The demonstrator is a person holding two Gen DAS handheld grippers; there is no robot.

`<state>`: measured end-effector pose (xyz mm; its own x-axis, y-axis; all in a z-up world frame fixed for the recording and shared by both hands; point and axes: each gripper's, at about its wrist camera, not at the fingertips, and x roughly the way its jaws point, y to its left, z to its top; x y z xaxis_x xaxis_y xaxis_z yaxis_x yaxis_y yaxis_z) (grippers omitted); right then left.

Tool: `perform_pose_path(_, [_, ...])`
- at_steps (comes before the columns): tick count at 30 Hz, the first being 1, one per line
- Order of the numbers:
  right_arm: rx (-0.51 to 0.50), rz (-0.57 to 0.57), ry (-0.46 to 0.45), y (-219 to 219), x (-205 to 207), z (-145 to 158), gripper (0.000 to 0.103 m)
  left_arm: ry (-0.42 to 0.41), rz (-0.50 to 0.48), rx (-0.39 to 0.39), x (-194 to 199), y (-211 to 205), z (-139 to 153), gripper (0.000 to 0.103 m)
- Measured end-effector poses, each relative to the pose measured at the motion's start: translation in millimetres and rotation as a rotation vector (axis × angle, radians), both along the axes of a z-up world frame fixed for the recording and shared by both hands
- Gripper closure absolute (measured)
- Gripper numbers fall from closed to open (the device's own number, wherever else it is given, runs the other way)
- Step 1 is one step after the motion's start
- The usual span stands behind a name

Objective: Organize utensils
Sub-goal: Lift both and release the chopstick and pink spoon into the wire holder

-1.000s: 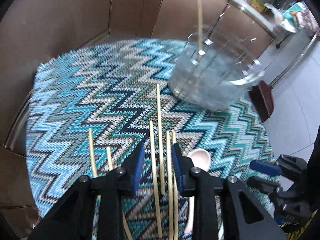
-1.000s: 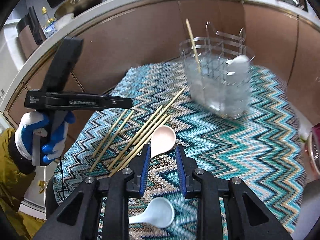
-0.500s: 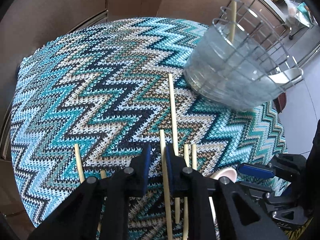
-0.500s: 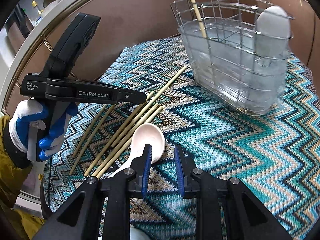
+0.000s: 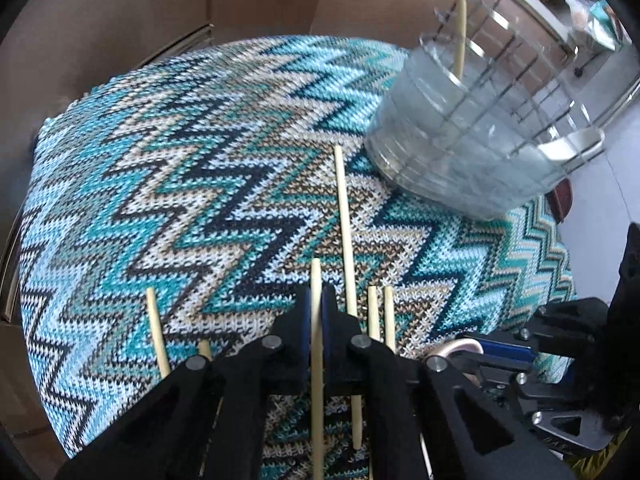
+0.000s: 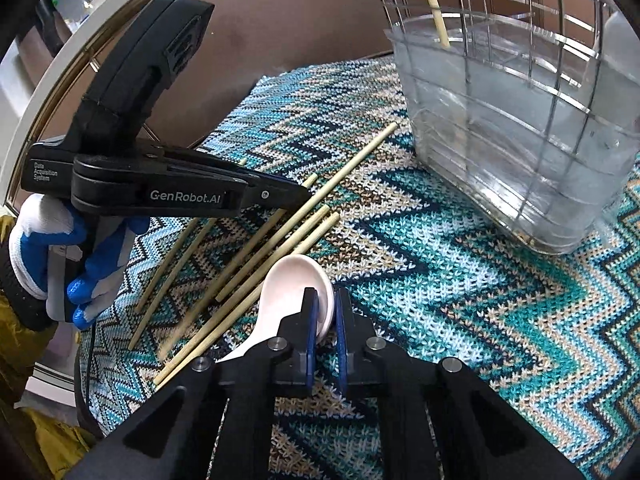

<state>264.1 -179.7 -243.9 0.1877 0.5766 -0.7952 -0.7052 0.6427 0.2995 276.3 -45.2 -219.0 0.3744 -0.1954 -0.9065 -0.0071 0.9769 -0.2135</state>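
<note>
One chopstick [image 5: 316, 280] pinched inside left claw [image 5: 316, 304].

Pale wooden chopsticks [image 5: 343, 216] lying loose and roughly parallel on the zigzag cloth, one [image 5: 316, 344] pinched between blue pads. White ceramic spoon [image 6: 294, 292] bowl-up just beside them, rim clamped. Clear wire-framed utensil holder [image 6: 516, 128] upright nearby, another chopstick [image 6: 434, 12] leaning inside.

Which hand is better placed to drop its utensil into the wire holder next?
Right, probably. The right gripper has just closed on the spoon, with the holder close ahead. The left gripper has closed on a chopstick, farther from it.
</note>
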Motion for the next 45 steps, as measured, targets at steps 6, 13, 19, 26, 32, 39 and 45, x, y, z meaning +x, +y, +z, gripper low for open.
perform_pose_path(6, [0.012, -0.033, -0.098, -15.6, -21.3, 30.4, 0.097, -0.130, 0.033, -0.032, -25.6, 5.2, 42.5, 0.098])
perform_pose_path(13, [0.006, -0.127, -0.329, -36.6, -50.0, 97.2, 0.097, -0.420, 0.033, -0.062, -51.1, -2.0, 141.8, 0.098])
perform_pose_path(19, [0.012, -0.329, -0.634, -69.7, -52.3, 188.4, 0.097, -0.696, 0.079, -0.147, -46.2, -8.6, 225.6, 0.098])
perform_pose_path(26, [-0.054, -0.502, -0.863, -67.0, -21.5, 226.8, 0.097, -0.961, 0.162, -0.156, -18.7, -28.6, 272.7, 0.098])
perform_pose_path(32, [-0.120, -0.547, -0.947, -51.9, 5.3, 209.4, 0.097, -1.078, 0.220, -0.057, 13.9, -54.8, 252.0, 0.098])
perform_pose_path(39, [-0.150, -0.571, -0.963, -44.7, 21.8, 173.5, 0.097, -1.085, 0.286, 0.025, 39.6, -64.3, 190.4, 0.098])
perform_pose_path(45, [-0.141, -0.542, -0.903, -38.2, 25.3, 145.4, 0.094, -1.052, 0.290, 0.037, 35.0, -54.3, 167.3, 0.090])
